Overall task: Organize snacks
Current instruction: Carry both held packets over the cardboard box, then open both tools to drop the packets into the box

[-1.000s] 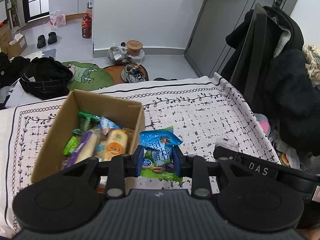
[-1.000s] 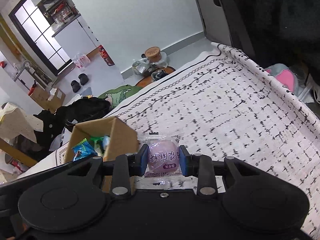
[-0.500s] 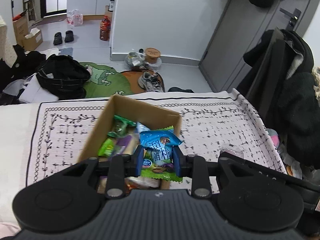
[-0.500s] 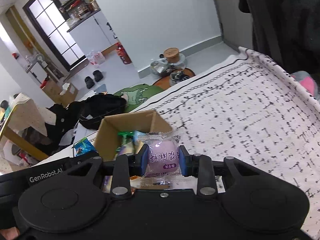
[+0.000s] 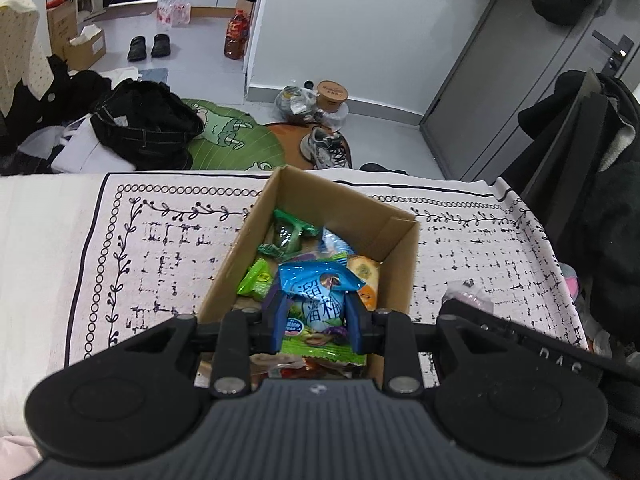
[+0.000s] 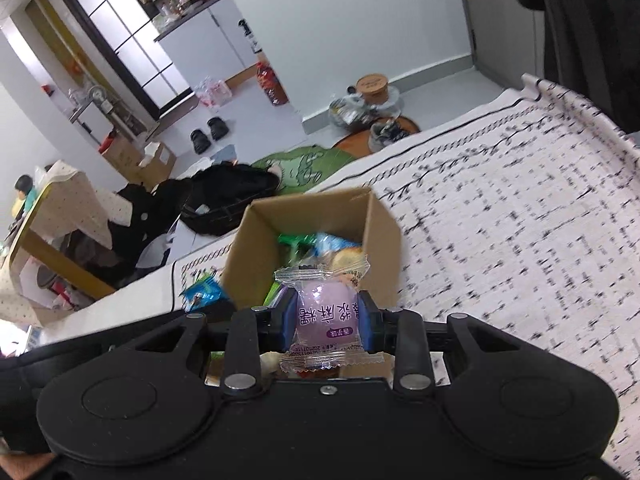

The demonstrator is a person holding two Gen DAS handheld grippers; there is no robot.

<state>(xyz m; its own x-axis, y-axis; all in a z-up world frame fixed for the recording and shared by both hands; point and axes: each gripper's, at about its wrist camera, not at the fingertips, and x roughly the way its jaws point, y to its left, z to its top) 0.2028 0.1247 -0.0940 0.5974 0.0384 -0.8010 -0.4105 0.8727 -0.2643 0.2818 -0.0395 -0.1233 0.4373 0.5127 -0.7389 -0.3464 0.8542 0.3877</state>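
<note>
Snacks are filling the cardboard box [image 5: 400, 248] while the left gripper [image 5: 316, 316] is clamping a blue packet [image 5: 316, 292] and the right gripper [image 6: 326, 322] is pinching a purple sweet [image 6: 324, 316] above it.

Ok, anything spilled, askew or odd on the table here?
Nothing stands out. The cardboard box sits upright with its snacks inside; the blue packet and purple packet are each pinched squarely between gripper pads, intact.

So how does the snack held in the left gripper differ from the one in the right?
The blue-and-green snack bag in the left gripper is an opaque, printed, flattish pouch; the purple wrapped snack in the right gripper is a rounded piece in a clear wrapper. The bag spreads wider than the fingers above them; the purple one sits more compactly between them. Both are clamped over the cardboard box.
</note>
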